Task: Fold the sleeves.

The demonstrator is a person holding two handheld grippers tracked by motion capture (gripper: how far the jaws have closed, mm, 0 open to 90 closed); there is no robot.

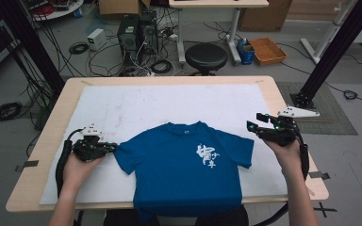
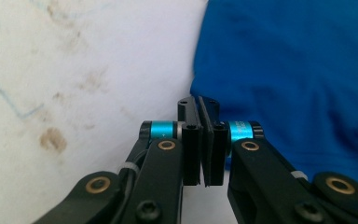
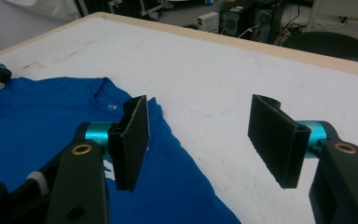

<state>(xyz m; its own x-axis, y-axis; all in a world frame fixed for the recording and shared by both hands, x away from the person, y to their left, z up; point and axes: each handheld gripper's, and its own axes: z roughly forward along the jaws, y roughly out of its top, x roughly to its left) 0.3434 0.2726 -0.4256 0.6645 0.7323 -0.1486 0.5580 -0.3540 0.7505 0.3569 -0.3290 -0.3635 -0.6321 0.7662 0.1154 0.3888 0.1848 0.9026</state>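
Left gripper lies low near the left edge of the table, its jaws pressed fully together right at the tip of the blue T-shirt's left sleeve; in the left gripper view the pads meet with no visible gap, the sleeve's edge lies just beside and behind them, and whether a fold of cloth is pinched between them cannot be told. Right gripper is held above the table near its right edge, just off the shirt's right sleeve and apart from it; in the right gripper view its jaws stand wide apart with nothing between them, only the white sheet and the shirt's right shoulder below. Spread flat and face up on that white sheet, the shirt has its collar toward the far edge and its white print on the chest, while its hem hangs over the near edge of the table, roughly midway along it.
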